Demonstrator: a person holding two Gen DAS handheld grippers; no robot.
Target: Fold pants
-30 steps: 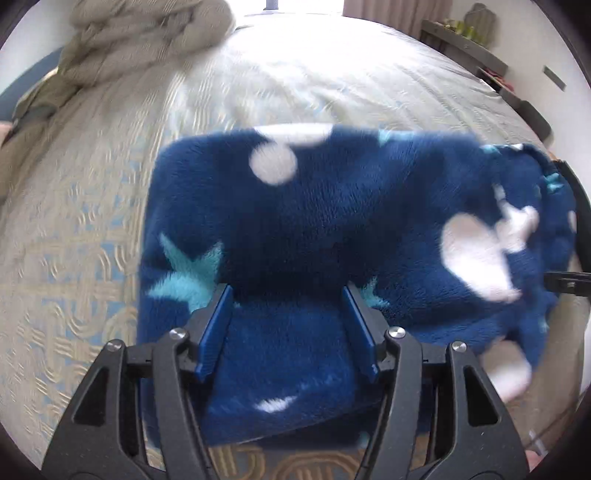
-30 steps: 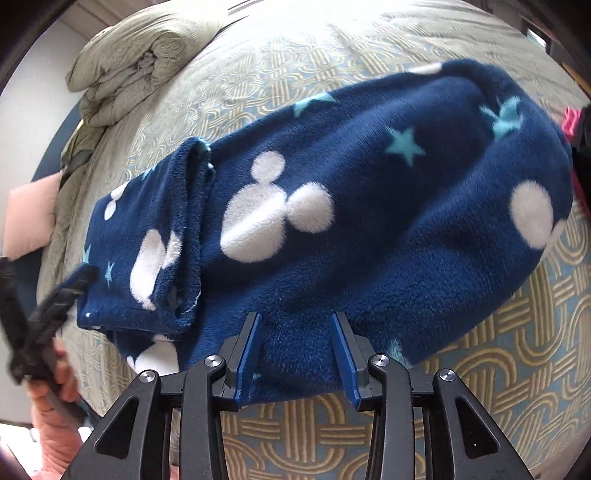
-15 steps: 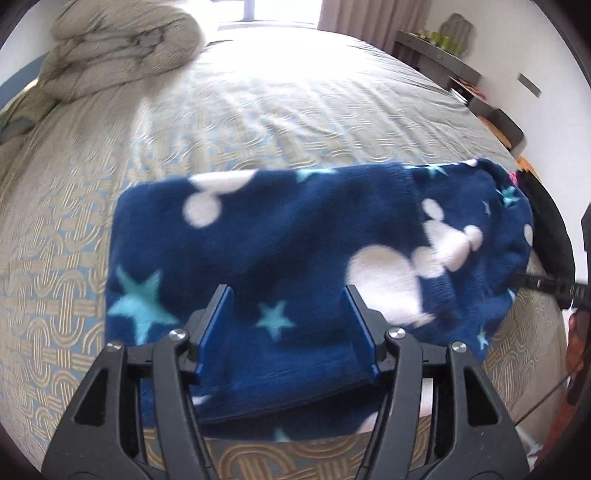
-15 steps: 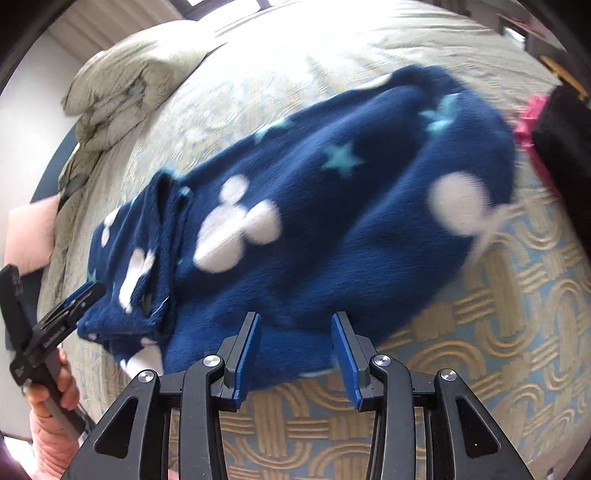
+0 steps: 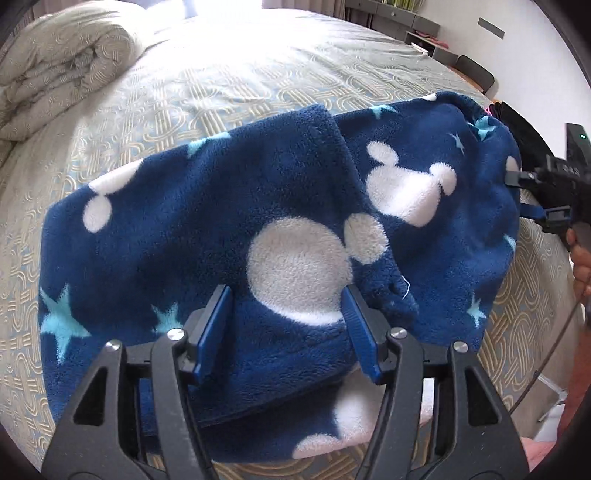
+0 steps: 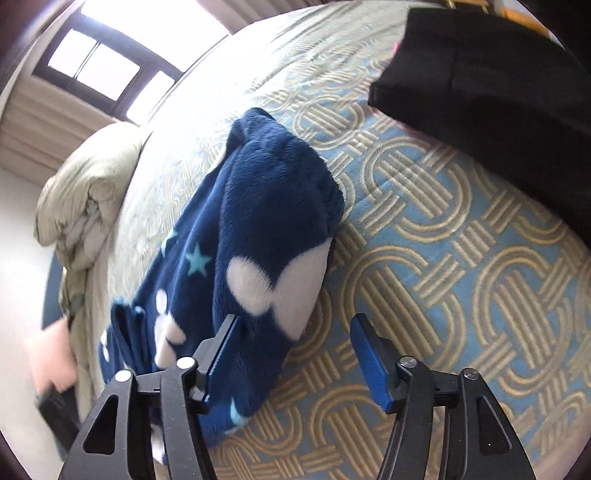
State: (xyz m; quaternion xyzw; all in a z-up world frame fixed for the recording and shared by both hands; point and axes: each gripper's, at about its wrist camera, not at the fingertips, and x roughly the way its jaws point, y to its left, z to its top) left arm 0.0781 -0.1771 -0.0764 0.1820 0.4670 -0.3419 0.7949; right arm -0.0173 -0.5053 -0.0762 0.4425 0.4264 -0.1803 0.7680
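The navy fleece pants [image 5: 207,221] with white mouse-head shapes and teal stars lie folded on the patterned bedspread [image 5: 229,85]. One layer overlaps the other near the middle. My left gripper [image 5: 286,328] hovers over their near edge with its jaws apart, and the pads do not press the fleece. In the right wrist view the pants [image 6: 258,221] run away to the left. My right gripper [image 6: 295,347] is at their end, its jaws opening. Its left finger is by the fleece edge and bedspread [image 6: 443,258] shows between the pads. The right gripper [image 5: 535,195] also shows at the pants' right end.
A rolled beige duvet [image 5: 62,70] lies at the far left of the bed. A black garment [image 6: 498,92] lies just right of the pants. A person's hand [image 5: 581,258] holds the right gripper. Shelves and a chair stand by the far wall [image 5: 424,22].
The left gripper slid right along the pants, so a big white mouse shape now lies between its fingers. The right gripper rolled, widened its jaws and moved to the pants' end.
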